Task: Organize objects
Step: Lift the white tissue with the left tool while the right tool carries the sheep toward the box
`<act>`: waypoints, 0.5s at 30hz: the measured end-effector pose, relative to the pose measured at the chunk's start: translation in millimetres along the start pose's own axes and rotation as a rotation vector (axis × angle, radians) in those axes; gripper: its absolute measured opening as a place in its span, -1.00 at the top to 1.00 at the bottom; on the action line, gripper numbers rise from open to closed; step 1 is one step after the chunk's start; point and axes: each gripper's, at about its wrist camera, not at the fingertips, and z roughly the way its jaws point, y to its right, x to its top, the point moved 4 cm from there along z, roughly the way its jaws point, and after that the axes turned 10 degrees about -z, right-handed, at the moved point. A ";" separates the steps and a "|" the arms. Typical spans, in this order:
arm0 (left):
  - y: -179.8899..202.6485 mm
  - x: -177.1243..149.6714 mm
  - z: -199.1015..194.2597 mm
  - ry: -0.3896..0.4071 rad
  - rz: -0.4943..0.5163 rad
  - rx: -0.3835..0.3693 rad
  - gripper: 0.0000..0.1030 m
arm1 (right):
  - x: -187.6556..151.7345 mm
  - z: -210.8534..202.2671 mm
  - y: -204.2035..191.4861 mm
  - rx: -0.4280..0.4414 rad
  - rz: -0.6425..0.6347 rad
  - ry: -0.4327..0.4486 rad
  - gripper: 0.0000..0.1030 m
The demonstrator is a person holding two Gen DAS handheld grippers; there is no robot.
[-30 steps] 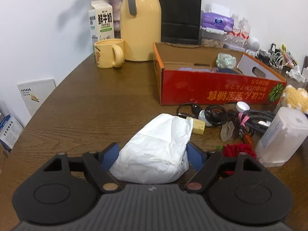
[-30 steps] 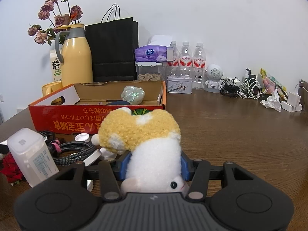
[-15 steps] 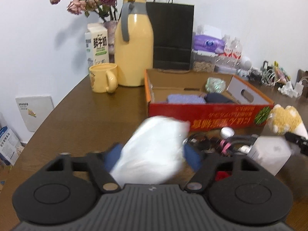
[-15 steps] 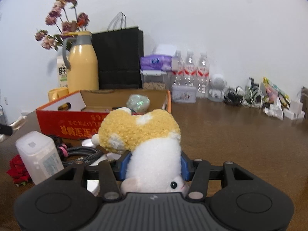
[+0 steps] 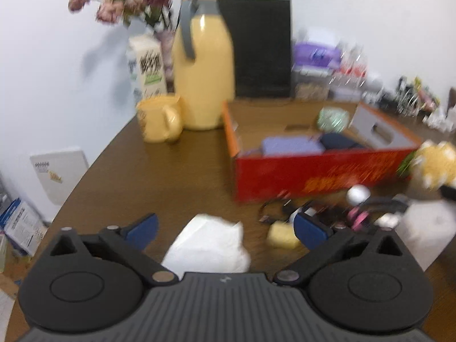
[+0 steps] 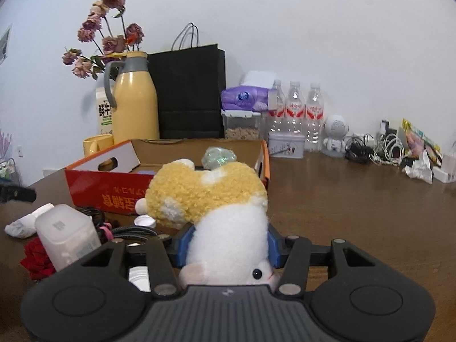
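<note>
A white crumpled packet (image 5: 206, 248) lies on the brown table between the fingers of my left gripper (image 5: 225, 228). The jaws are opening wide and the blue pads stand clear of the packet on both sides. The right wrist view shows the same packet (image 6: 22, 225) at the far left. My right gripper (image 6: 226, 245) is shut on a yellow and white plush toy (image 6: 211, 193), whose head rises above the fingers. The plush (image 5: 436, 168) also shows at the right edge of the left wrist view. Behind stands an open red cardboard box (image 5: 313, 171) holding a purple item, a dark item and a greenish bundle.
A translucent white container (image 6: 67, 233), black cables (image 6: 134, 229), a red rose (image 6: 35, 259) and a small yellow block (image 5: 282, 235) crowd the table before the box. A yellow thermos (image 5: 203, 77), mug (image 5: 158, 119), black bag (image 5: 256, 45) and water bottles (image 6: 296, 114) line the wall.
The left jaws, shut on the white packet before, have spread wide and the packet now lies loose on the table. The right gripper keeps its hold on the plush.
</note>
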 end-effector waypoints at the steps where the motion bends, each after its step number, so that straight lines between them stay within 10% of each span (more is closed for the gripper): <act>1: -6.5 -2.6 7.2 -0.035 0.007 0.002 -1.00 | -0.9 0.3 0.6 0.000 0.003 -0.001 0.03; 12: -31.6 -22.5 48.2 -0.183 -0.001 -0.052 -0.96 | -3.9 4.2 1.6 -0.013 0.000 -0.017 0.04; 15: -31.4 -21.5 38.7 -0.143 -0.023 -0.033 -0.41 | -4.4 4.4 0.8 -0.016 -0.001 -0.018 0.04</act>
